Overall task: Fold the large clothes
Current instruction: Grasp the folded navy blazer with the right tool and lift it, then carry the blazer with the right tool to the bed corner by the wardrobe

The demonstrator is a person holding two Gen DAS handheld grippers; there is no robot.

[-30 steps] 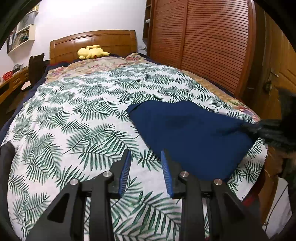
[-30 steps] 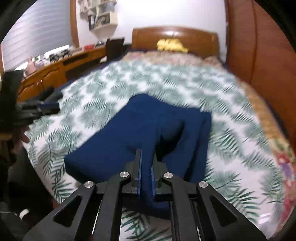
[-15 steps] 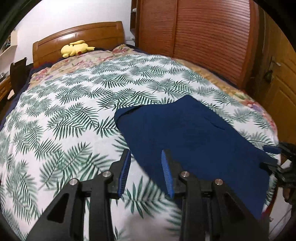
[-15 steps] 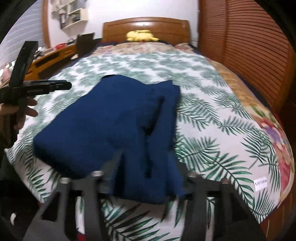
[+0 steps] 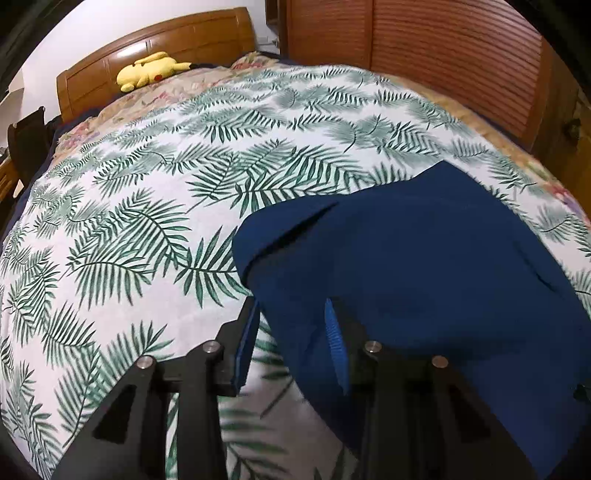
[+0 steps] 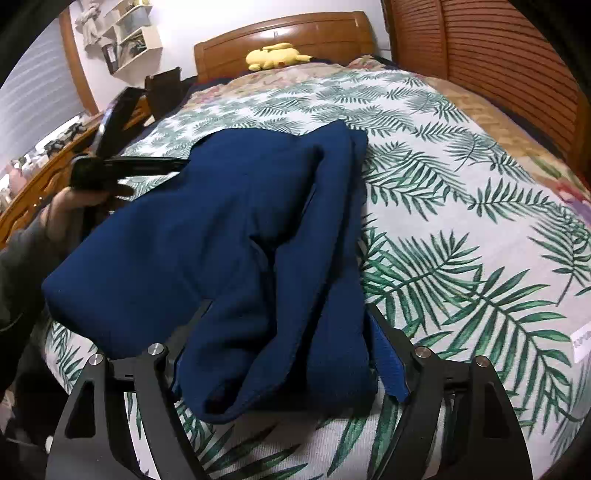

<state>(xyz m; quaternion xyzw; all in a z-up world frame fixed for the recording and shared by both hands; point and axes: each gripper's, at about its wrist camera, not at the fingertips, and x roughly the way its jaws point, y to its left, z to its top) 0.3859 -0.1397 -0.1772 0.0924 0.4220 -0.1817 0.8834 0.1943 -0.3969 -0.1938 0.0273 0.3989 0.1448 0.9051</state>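
Note:
A navy blue garment [image 5: 424, 258] lies folded lengthwise on the leaf-print bedspread [image 5: 129, 240], near the bed's foot. My left gripper [image 5: 291, 304] straddles the garment's near-left edge. Its jaws are opening, with cloth between them covering the right tip and a gap beside the left pad. In the right wrist view the garment [image 6: 221, 221] runs away from me. My right gripper [image 6: 288, 304] spans the bunched near end, jaws opening wide and apart from the cloth. A hand holds the left gripper [image 6: 173, 164] at the garment's left side.
A yellow plush toy [image 6: 275, 55] rests by the wooden headboard [image 6: 280, 31]. Louvred wardrobe doors [image 5: 443, 55] run along the bed's right side. A wooden desk [image 6: 33, 184], a dark chair [image 6: 164, 88] and wall shelves [image 6: 129, 33] stand to the left.
My right gripper, shut on the garment a second ago, has opened and let it drop onto the bed. My left gripper has moved down and rightward until the garment's edge sits between its fingers.

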